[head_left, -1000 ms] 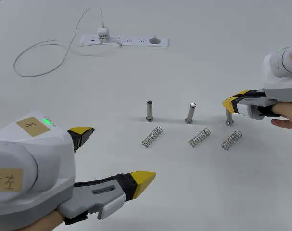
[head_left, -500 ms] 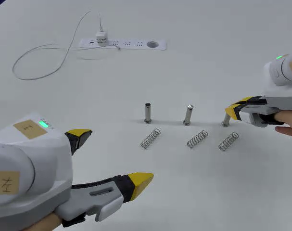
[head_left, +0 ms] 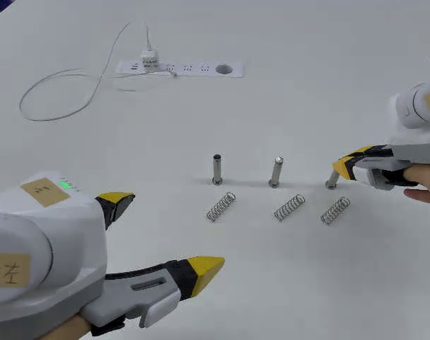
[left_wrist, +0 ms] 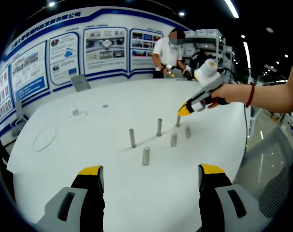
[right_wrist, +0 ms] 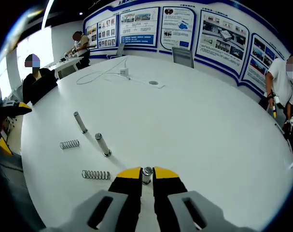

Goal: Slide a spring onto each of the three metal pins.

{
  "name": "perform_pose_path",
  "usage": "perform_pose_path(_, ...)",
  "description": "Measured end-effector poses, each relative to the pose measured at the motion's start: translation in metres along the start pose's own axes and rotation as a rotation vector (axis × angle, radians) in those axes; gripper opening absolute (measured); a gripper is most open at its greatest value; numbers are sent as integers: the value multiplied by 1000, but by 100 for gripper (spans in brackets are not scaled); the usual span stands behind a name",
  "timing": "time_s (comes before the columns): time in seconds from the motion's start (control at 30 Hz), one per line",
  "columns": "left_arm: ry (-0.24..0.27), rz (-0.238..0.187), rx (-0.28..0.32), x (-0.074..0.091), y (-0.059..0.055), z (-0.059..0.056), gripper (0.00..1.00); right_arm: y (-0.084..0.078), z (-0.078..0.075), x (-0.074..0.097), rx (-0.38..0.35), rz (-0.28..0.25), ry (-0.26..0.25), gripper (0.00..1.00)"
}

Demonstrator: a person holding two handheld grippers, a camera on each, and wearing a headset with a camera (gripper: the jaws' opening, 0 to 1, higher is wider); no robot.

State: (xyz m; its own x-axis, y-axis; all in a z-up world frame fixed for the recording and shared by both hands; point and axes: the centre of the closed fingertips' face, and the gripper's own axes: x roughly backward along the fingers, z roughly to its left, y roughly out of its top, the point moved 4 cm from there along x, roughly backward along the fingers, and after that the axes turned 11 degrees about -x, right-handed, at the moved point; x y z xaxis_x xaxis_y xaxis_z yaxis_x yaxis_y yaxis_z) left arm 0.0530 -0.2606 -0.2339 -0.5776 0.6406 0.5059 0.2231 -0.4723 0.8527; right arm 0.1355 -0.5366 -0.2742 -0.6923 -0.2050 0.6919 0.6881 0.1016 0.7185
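Right gripper [right_wrist: 146, 174] clamped on end pin [right_wrist: 146, 171], left gripper [left_wrist: 151, 170] spread wide, empty; spring [head_left: 335, 210] just beside that pin looks light, squashy, so pinch mid-coil gently

Seen from above the table's [head_left: 328, 85] near edge, the head view looks down toward the far edge. The left gripper view sits low and well back, facing the row of pins [left_wrist: 159, 127]. The right gripper view is close up on the end pin [right_wrist: 146, 173], looking along the row. All three share the pins.
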Motion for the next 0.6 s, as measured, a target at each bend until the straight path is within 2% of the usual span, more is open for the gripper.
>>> perform_pose_path(0.2,0,4,-2,1,-1,0,82,1,0,2,22,-7,1,11)
perform_pose_path(0.6,6,-3,-3,3,2,1,82,8,6,12,2,-52,5,30)
